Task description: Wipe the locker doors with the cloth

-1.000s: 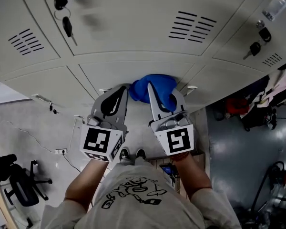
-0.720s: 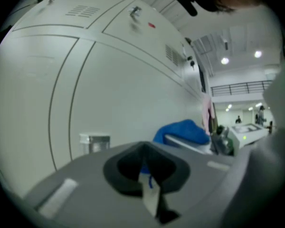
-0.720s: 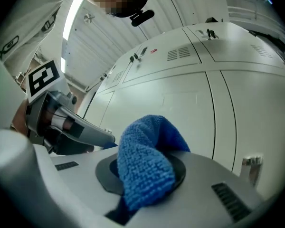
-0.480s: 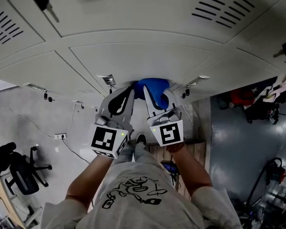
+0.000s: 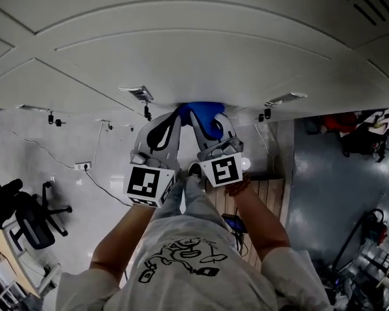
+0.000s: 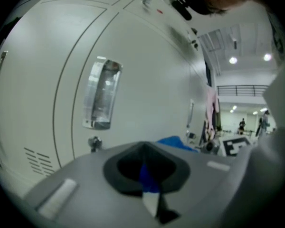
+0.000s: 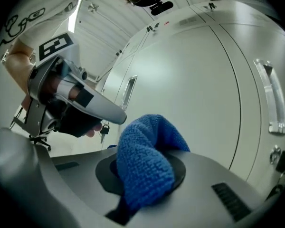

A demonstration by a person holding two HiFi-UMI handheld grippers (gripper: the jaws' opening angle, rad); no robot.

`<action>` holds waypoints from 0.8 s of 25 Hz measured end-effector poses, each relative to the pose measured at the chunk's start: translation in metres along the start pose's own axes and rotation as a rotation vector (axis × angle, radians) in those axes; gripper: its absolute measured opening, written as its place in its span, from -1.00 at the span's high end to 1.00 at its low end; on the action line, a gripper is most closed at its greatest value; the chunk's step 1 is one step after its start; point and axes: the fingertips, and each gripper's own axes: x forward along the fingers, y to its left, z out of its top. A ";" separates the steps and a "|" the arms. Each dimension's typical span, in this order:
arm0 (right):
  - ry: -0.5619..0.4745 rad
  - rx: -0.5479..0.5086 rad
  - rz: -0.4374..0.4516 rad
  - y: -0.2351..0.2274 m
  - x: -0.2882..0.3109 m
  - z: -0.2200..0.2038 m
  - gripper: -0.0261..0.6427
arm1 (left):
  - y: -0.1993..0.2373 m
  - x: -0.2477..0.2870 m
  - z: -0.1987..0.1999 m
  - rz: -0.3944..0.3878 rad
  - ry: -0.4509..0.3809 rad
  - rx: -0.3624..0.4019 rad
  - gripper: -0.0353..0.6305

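A blue cloth point(image 5: 205, 111) is bunched between the fingers of my right gripper point(image 5: 207, 117), which is shut on it; in the right gripper view the cloth point(image 7: 145, 160) bulges over the jaws. It is low against the pale grey locker door point(image 5: 201, 63). My left gripper point(image 5: 175, 117) is just left of it, tip touching the cloth's edge, jaws together. In the left gripper view only a thin blue sliver shows in the slit of the left gripper point(image 6: 147, 177), and the cloth point(image 6: 173, 141) lies to the right.
Metal handles point(image 5: 137, 93) point(image 5: 285, 98) stick out of the lower locker doors. A clear handle point(image 6: 102, 94) is on the door ahead, another handle point(image 7: 270, 99) at right. On the floor are an office chair point(image 5: 32, 232), a wall socket with cable point(image 5: 83, 168) and a wooden pallet point(image 5: 259, 199).
Both grippers and the cloth have travelled down the locker front. The keys and vents have left the head view, and the two grippers are closer together.
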 end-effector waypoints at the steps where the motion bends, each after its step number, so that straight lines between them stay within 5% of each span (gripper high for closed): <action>1: 0.012 -0.004 0.005 0.000 -0.001 -0.009 0.85 | -0.001 0.001 -0.003 -0.003 0.008 0.001 0.88; 10: 0.085 -0.014 0.005 -0.030 -0.027 -0.038 0.85 | -0.024 0.014 0.003 -0.046 0.019 0.026 0.88; 20: -0.087 -0.049 -0.015 -0.065 -0.046 0.090 0.85 | -0.030 0.004 0.073 -0.053 -0.069 0.063 0.88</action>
